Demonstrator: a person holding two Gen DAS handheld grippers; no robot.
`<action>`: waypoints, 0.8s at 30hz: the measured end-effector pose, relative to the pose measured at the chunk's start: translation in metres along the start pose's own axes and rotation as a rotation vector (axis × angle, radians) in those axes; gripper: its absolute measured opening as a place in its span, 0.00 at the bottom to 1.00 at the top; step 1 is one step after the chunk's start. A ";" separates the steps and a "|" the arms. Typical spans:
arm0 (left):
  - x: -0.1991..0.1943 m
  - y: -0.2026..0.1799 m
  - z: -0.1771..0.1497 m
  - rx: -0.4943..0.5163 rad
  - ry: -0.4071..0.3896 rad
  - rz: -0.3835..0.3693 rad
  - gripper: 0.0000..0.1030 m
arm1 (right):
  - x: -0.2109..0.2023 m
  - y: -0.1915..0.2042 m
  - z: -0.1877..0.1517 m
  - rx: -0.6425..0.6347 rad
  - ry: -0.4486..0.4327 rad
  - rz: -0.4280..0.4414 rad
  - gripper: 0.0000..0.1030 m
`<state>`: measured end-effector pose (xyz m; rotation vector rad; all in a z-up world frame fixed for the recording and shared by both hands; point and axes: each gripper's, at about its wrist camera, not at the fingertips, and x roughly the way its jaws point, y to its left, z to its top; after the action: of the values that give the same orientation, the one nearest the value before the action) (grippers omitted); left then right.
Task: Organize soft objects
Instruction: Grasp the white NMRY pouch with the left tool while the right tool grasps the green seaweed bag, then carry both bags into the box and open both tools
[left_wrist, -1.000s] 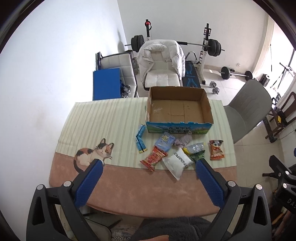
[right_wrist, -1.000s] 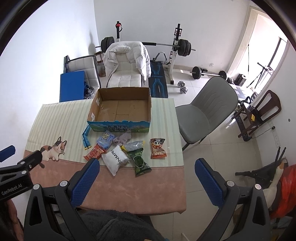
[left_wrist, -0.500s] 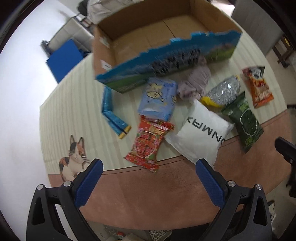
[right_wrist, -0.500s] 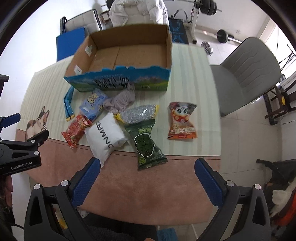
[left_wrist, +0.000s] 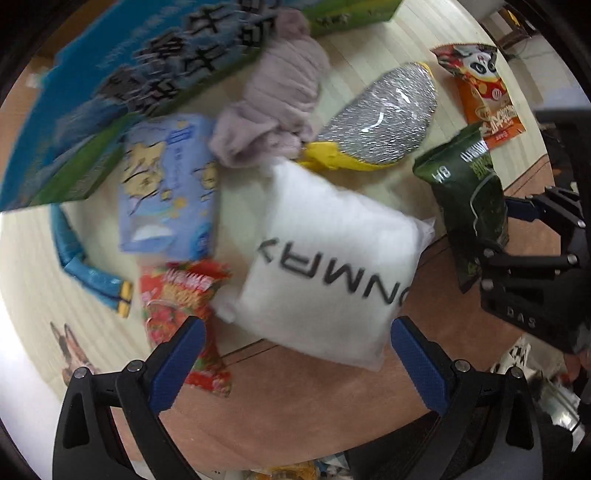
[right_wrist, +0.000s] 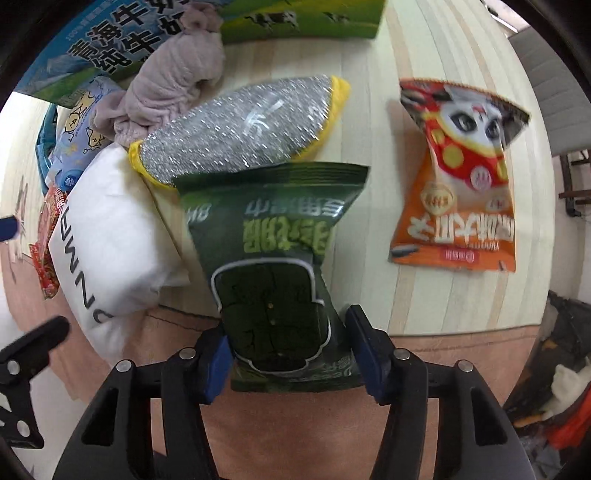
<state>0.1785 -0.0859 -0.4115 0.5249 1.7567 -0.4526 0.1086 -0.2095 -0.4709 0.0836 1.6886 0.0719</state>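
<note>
Straddling green snack bag (right_wrist: 273, 266) w/ R gripper (right_wrist: 290, 363), jaws not clamped yet; L gripper (left_wrist: 295, 354) released near white pillow pack (left_wrist: 332, 258). Bag's light, crinkly, slippery: pinch near end.

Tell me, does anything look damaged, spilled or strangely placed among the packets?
Nothing spilled or torn. The only untidy spot: the green snack bag overlaps the silver-and-yellow pouch, and the mauve cloth lies crumpled against the box.
</note>
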 end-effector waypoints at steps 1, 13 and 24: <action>0.004 -0.004 0.005 0.012 0.008 0.020 1.00 | 0.003 -0.002 -0.003 0.000 0.008 0.002 0.58; 0.040 0.014 -0.017 -0.559 0.110 -0.209 0.84 | 0.014 -0.021 -0.013 0.031 0.059 0.081 0.58; 0.104 0.001 -0.035 -0.683 0.092 -0.299 0.79 | 0.026 -0.030 -0.017 0.076 0.089 0.144 0.70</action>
<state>0.1297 -0.0538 -0.5044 -0.2062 1.9455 -0.0119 0.0886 -0.2366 -0.4980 0.2631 1.7723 0.1209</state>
